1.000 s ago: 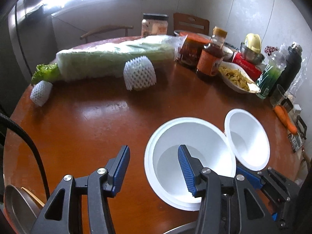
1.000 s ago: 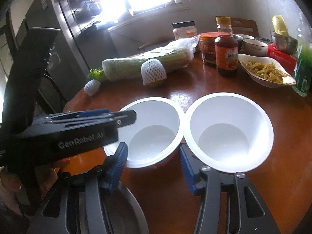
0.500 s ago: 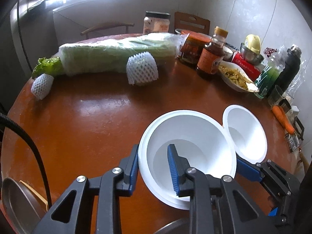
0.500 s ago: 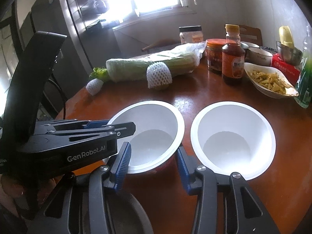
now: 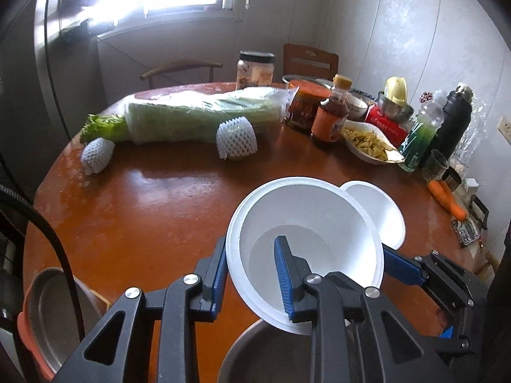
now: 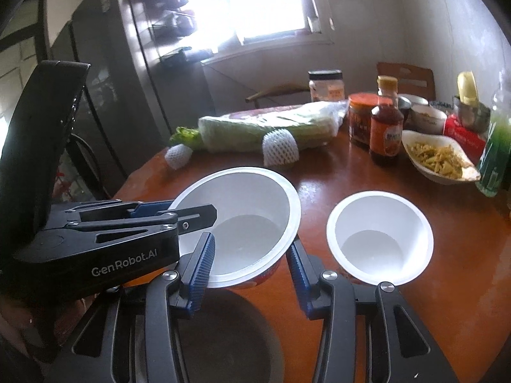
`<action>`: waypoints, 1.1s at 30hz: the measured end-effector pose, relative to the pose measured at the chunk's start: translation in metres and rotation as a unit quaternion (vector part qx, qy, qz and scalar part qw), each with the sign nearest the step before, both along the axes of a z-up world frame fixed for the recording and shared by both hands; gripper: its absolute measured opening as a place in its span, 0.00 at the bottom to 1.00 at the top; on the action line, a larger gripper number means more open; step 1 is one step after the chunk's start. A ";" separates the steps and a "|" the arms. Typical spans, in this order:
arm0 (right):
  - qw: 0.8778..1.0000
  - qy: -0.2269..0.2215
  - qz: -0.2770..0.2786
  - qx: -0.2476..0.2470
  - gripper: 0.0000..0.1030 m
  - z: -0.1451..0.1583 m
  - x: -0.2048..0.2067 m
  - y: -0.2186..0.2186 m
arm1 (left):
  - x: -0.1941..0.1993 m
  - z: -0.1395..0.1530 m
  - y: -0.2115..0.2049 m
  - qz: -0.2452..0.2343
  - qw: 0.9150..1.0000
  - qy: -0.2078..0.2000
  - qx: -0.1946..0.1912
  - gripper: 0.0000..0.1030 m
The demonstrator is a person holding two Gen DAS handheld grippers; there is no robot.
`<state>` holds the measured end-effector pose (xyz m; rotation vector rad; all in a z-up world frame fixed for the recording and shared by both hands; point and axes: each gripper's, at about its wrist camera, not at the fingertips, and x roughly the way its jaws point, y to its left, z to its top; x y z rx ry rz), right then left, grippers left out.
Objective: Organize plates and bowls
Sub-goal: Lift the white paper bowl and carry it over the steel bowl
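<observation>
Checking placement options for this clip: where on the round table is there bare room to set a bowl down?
The widest bare patch of the table lies between the wrapped cabbage and the white bowl held in the left tool. The far right is crowded: sauce bottle, dish of food, green bottle, carrots.

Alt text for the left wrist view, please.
The left hand-held gripper pinches the rim of a large white bowl, tilted above a round wooden table. A smaller white bowl sits just behind it; wrapped cabbage, jars and bottles line the far edge.
</observation>
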<state>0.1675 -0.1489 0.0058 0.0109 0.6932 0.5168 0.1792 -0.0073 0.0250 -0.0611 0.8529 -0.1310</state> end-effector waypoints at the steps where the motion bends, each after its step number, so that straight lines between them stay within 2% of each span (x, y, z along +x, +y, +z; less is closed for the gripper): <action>1: 1.000 -0.004 0.001 -0.001 0.46 0.002 -0.004 0.001 | -0.003 0.002 0.000 0.001 1.000 -0.002 0.000 0.28; 7: 1.000 -0.021 0.012 0.002 0.46 0.019 -0.027 0.003 | -0.030 0.018 0.002 0.001 1.000 -0.020 0.006 0.28; 14: 0.999 -0.027 0.019 -0.006 0.46 0.025 -0.052 0.003 | -0.055 0.020 0.000 0.004 1.000 -0.020 0.004 0.28; 27: 0.999 -0.010 0.035 -0.020 0.46 0.011 -0.091 -0.006 | -0.083 0.003 -0.009 0.009 1.000 0.000 0.006 0.28; 33: 0.999 0.003 0.046 -0.019 0.46 0.004 -0.096 -0.007 | -0.092 -0.004 -0.010 0.015 1.000 0.009 0.011 0.28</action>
